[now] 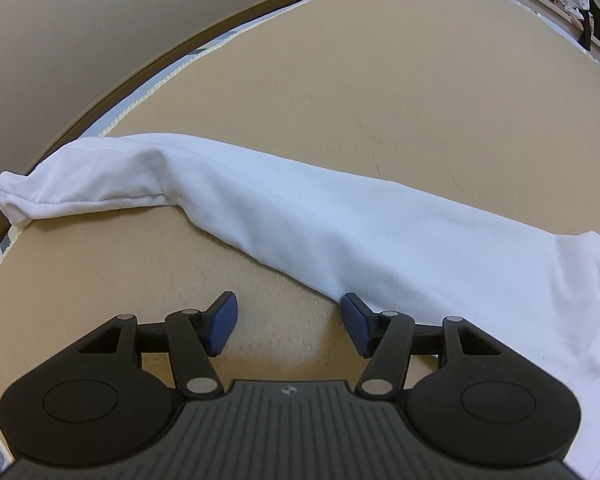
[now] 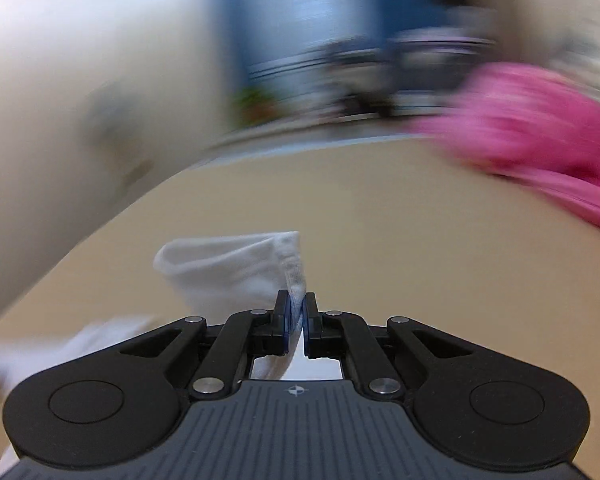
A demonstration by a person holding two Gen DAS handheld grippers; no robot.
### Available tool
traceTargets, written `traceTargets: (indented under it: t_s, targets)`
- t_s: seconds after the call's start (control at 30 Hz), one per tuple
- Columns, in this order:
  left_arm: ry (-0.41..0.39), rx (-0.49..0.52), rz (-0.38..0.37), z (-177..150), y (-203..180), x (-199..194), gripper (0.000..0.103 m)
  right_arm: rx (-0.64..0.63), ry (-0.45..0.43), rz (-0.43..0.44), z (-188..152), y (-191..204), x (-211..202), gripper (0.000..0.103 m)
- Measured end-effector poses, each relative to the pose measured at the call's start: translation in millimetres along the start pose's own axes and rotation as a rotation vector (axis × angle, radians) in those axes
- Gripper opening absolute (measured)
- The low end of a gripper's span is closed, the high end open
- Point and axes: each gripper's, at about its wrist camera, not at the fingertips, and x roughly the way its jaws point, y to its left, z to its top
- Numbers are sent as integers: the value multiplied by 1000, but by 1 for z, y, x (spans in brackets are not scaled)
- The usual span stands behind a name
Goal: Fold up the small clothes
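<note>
A white garment (image 1: 340, 220) lies stretched across the tan surface (image 1: 360, 80), one sleeve end reaching the left edge. My left gripper (image 1: 289, 322) points down at the surface just in front of the garment's near edge. It is open, with only bare surface between its blue pads; the right pad (image 1: 356, 324) sits right at the cloth's edge. In the blurred right wrist view, my right gripper (image 2: 297, 316) is shut on a hem of the white garment (image 2: 228, 268), which rises in a fold ahead of the fingers.
A pink garment (image 2: 540, 136) lies at the far right of the tan surface (image 2: 380, 220). Dark and white clothes (image 1: 584, 4) are piled beyond the far right edge. A wall and floor trim border the surface's left side.
</note>
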Motion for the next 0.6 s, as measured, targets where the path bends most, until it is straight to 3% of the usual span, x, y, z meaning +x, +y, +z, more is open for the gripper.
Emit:
traceTargets:
  t_s: [0.07, 0.13, 0.17, 0.23, 0.3, 0.37, 0.4, 0.5, 0.6]
  targets:
    - [3, 5, 4, 0, 1, 1, 64, 78, -1, -219, 10, -89, -8, 5]
    - [10, -1, 5, -1, 3, 1, 67, 210, 99, -583, 5, -176, -10, 7]
    - [17, -8, 5, -1, 4, 1, 68, 304, 130, -723, -1, -214, -19, 9]
    - [21, -21, 2, -2, 6, -2, 68, 424, 108, -821, -11, -249, -38, 10]
    - [-11, -22, -10, -2, 3, -12, 68, 450, 48, -893, -19, -251, -48, 12]
    - [-92, 21, -41, -4, -9, -27, 68, 380, 4, -874, -25, -226, -41, 15]
    - [-142, 55, -71, -6, -18, -36, 68, 342, 2, -808, -30, -206, -32, 21]
    - [-284, 210, -225, -16, -50, -61, 68, 287, 28, -525, -38, -148, -2, 24]
    - [-363, 353, -343, -26, -80, -69, 66, 239, 94, -234, -38, -75, 36, 29]
